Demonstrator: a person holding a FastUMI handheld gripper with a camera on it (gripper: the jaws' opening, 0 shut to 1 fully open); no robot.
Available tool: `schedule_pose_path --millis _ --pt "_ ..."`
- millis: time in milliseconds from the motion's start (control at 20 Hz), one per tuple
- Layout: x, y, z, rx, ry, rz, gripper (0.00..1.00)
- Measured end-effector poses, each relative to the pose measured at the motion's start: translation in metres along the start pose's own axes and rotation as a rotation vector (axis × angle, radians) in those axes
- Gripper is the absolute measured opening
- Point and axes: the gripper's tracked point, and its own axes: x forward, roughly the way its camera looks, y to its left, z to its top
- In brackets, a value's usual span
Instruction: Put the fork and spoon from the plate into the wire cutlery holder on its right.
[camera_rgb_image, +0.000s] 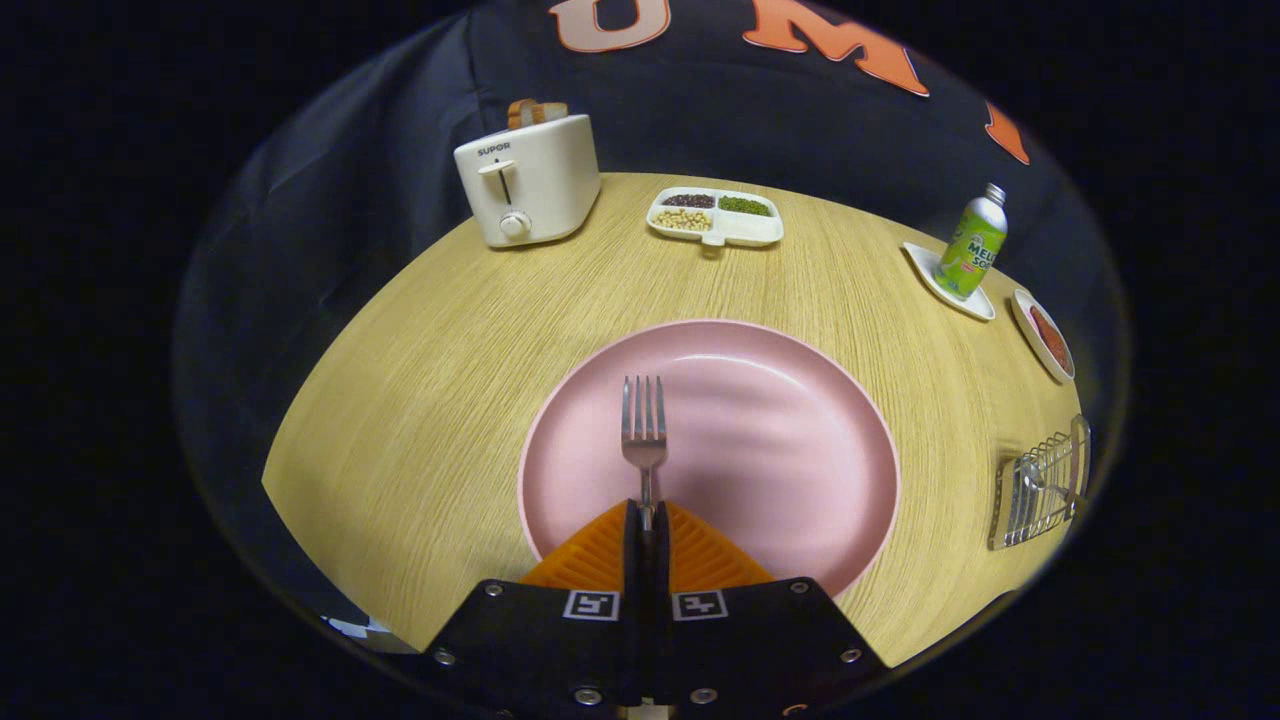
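There, in the gripper view, I had the gripper (646, 517) closed down on the fork (644, 432): both fingers pressed together on its handle, no gap to speak of between them. The fork stuck straight out ahead of the fingers, tines pointing away, over the pink plate (790, 450). I could not tell whether it touched the plate or hung just above it. The plate sat on the wooden table (420, 400), directly ahead of the fingers. The wire cutlery holder (1040, 485) stood well to the right of the plate, near the table's edge, with something metallic inside it that I could not make out clearly. Beyond the plate I saw a white toaster (528, 180) holding bread, a divided dish (715, 217) of beans, a green bottle (972, 244) on a white coaster (985, 303), and a small bowl (1043, 335) of something red.
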Motion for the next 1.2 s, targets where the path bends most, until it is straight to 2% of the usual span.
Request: schedule_pose_path --millis 550,950,1200 --pt "-0.100 -0.101 0.027 0.101 0.040 -0.023 0.05" --pt "-0.168 -0.204 0.018 0.075 0.179 -0.151 0.05" --pt "-0.183 -0.252 0.013 0.074 0.295 -0.213 0.04"
